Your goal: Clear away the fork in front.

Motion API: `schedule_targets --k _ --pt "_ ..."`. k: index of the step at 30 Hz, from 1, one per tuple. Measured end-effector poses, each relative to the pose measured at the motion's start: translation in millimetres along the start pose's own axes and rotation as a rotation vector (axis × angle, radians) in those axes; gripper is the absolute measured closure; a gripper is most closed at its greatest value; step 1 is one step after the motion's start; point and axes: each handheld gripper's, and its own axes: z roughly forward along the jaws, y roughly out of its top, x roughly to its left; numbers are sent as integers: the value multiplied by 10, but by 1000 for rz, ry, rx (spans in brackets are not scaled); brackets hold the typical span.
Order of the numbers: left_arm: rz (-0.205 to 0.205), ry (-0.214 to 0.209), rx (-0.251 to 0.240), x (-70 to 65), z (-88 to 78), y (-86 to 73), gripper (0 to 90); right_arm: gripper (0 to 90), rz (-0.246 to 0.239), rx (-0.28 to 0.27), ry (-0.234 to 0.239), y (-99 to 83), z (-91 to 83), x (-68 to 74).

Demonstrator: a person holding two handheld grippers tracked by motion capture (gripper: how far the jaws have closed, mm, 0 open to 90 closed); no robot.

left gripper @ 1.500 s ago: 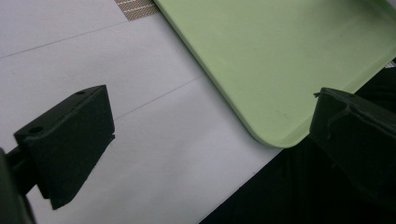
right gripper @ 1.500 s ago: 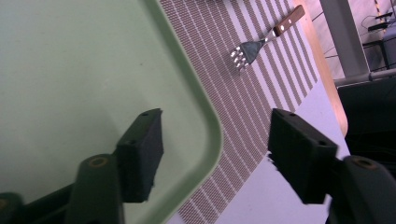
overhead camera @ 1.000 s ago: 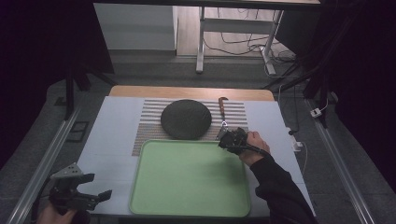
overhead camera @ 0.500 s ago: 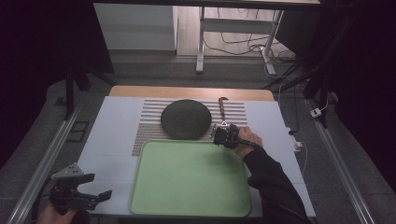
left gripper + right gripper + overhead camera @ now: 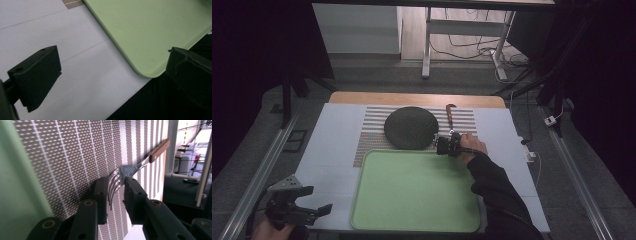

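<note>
A white-covered worktop (image 5: 337, 150) carried a large pale green tray (image 5: 414, 192) near the person, with a striped woven placemat (image 5: 377, 131) beyond it. On the placemat sat a dark round plate (image 5: 410, 127) and, to its right, a fork (image 5: 120, 178) with a wooden handle, lying flat with its tines toward the tray.

The right claw (image 5: 113, 195) had just been closing around the tines; the jaws flanked them closely, though firm contact could not be confirmed. The fork looked light, stiff and thin. Its smooth metal tines seemed likely to slip or pivot, so the neck or the wooden handle appeared the surer place to hold.

The left claw (image 5: 110, 67) hung open and empty over the worktop's near left edge, beside the tray's corner.
</note>
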Motion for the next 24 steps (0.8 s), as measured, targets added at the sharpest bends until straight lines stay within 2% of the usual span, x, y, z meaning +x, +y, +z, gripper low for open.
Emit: schedule_targets --k 1,2,4,5,7,8,9,11,12,15,16,17,18,19,22,23,24 --pt "0 0 0 0 0 0 1 766 0 -17 -35 1 25 28" --pt "0 1 1 -1 1 0 1 786 -15 -3 -9 12 25 24" --pt "2 2 2 -2 1 1 0 843 -22 12 -15 26 35 50" --pt "2 2 2 -2 2 1 1 860 -26 9 -26 27 45 70" --pt "3 1 4 -3 2 2 0 878 -66 21 -57 29 36 83" --pt "3 1 4 -3 3 3 1 890 -51 19 -71 24 20 97" --pt "4 1 4 -4 4 3 1 893 -58 10 -97 20 -6 88" --pt "5 2 5 -5 4 3 0 896 -30 -30 -90 8 -41 46" --pt "5 2 5 -6 4 3 1 897 -20 -22 -87 3 -75 25" --pt "5 3 6 -8 5 3 1 898 -2 -42 -86 -30 -89 -1" --pt "5 3 6 -8 6 4 1 898 0 -21 -79 -35 -115 -16" --pt "5 3 7 -8 6 4 1 898 14 -40 -71 -52 -110 -21" --pt "5 3 6 -8 6 4 1 898 16 -33 -43 -61 -131 -41" --pt "5 4 6 -8 6 5 0 898 20 -37 -73 -70 -138 -34" --pt "5 4 6 -8 6 4 1 898 36 -44 -74 -91 -195 -52" --pt "5 4 7 -8 6 4 0 898 44 -51 -39 -100 -218 -73" --pt "5 5 7 -8 6 4 0 898 51 -46 -69 -104 -252 -70"
